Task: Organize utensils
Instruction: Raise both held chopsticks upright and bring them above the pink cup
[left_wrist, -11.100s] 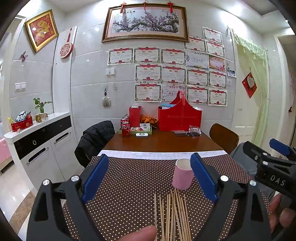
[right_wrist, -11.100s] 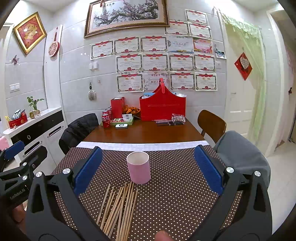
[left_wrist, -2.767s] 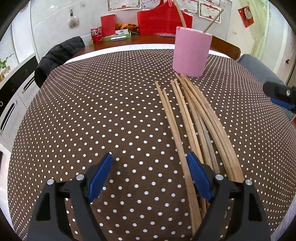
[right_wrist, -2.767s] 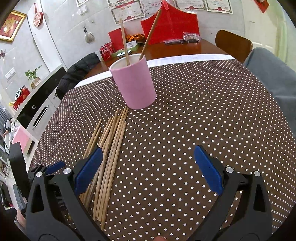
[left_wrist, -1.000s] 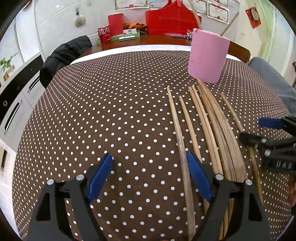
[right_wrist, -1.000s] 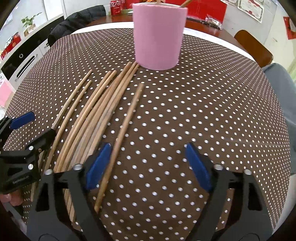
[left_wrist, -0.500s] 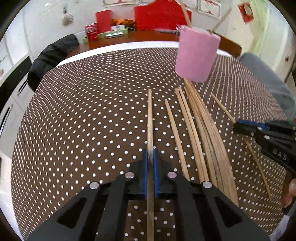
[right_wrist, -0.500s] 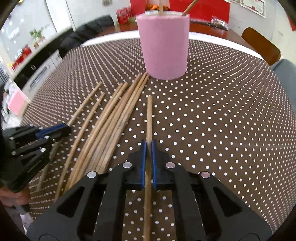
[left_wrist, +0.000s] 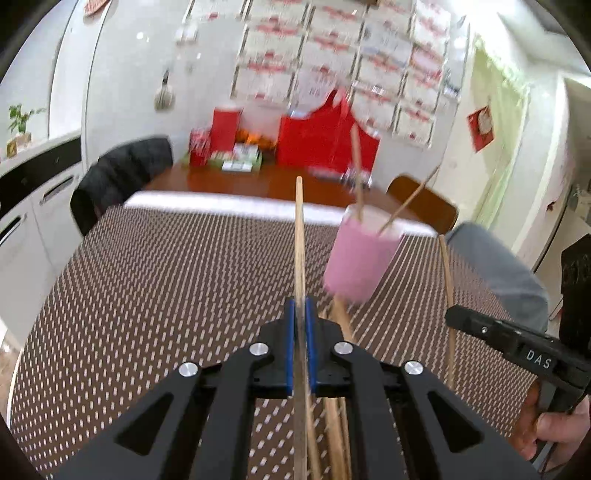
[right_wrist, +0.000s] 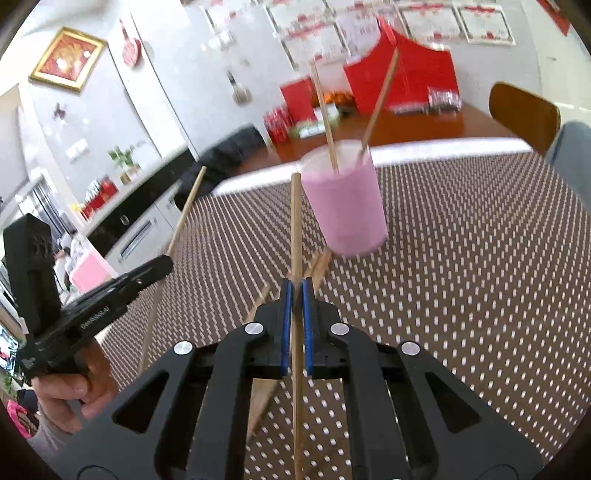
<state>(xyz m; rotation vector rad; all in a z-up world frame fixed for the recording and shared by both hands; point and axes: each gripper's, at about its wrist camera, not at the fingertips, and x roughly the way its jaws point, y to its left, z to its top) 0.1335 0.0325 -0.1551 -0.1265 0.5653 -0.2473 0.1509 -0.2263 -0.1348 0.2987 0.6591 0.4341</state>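
Saw the left gripper (left_wrist: 300, 310) squeezed shut on one chopstick, the left chopstick (left_wrist: 299, 240). Pinched it tight between the two blue pads (left_wrist: 290, 332). Had the long end poking straight out ahead of the gripper and the short end running back under it. Held it up in the air, off the brown dotted tablecloth (left_wrist: 147, 295)

Saw the right gripper (right_wrist: 295, 291) squeezed shut the same way on the right chopstick (right_wrist: 295, 221). Had that stick poking straight out ahead too, with its tip close to the side of the pink cup (right_wrist: 343, 206)

Found the pink cup standing on the cloth, ahead of both grippers and a little to the right of each. Counted two chopsticks in the cup (right_wrist: 325, 110), both leaning, one to the left and one to the right

Found the loose chopsticks (right_wrist: 319, 264) lying flat on the cloth, just below and ahead of the grippers, between them and the cup. Could not count them, being partly hidden and blurry

Spotted the right gripper off to the right of the left one, with the right hand (left_wrist: 554, 424) wrapped around its handle. Spotted the left hand (right_wrist: 70, 387) low down, off to the left of the right gripper
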